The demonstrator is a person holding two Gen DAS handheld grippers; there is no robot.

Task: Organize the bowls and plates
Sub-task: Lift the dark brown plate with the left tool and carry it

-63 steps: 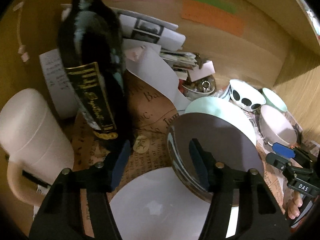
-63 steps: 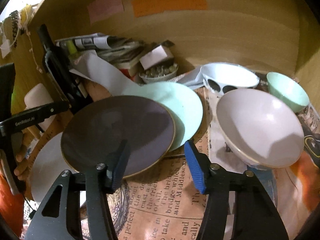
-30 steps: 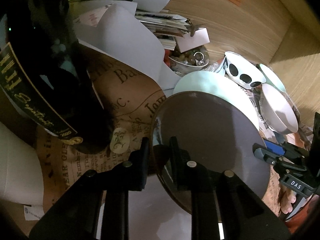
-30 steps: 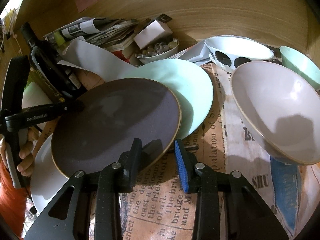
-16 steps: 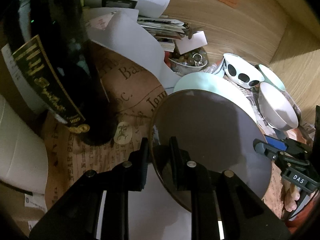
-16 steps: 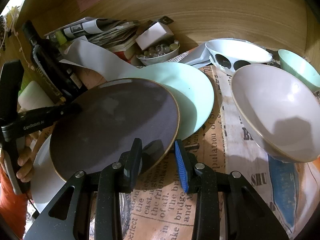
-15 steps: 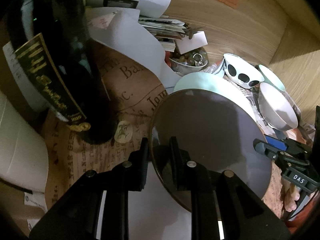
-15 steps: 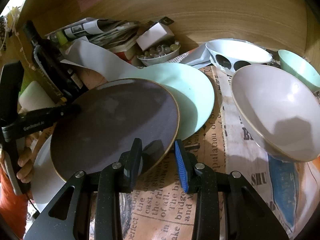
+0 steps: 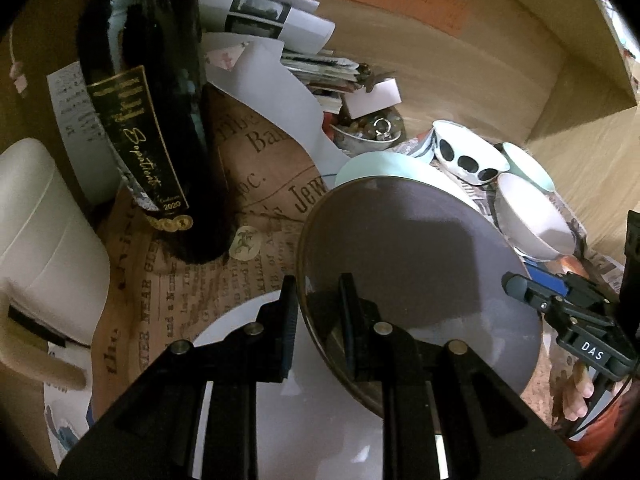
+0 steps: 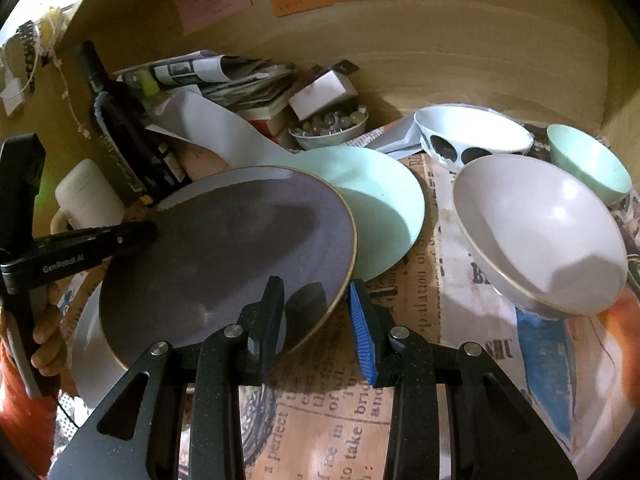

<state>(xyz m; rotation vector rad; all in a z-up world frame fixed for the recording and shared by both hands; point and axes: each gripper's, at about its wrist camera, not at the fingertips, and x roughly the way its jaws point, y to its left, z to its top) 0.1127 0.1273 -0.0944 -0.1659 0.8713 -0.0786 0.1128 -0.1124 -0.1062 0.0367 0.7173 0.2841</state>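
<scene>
A dark grey plate point(image 9: 400, 260) hangs tilted just above a white plate point(image 9: 224, 324) and overlaps a mint green plate point(image 9: 380, 164). My left gripper point(image 9: 318, 284) is shut on its left rim. In the right wrist view my right gripper point(image 10: 316, 288) is shut on the near right rim of the same dark plate point(image 10: 232, 248). To the right stand a pale bowl point(image 10: 540, 232), a spotted bowl point(image 10: 472, 132) and a small mint bowl point(image 10: 588, 160). The mint plate point(image 10: 380, 208) lies partly under the dark one.
A dark wine bottle point(image 9: 148, 120) and a white mug point(image 9: 40, 248) stand at the left. A small bowl of beads point(image 10: 328, 128) and a stack of papers point(image 10: 224, 76) sit by the wooden back wall. Printed paper covers the surface.
Both grippers closed on the dark plate about a second ago. Since then both have drawn back and risen a little with it, so the bottle and bowls look farther off.
</scene>
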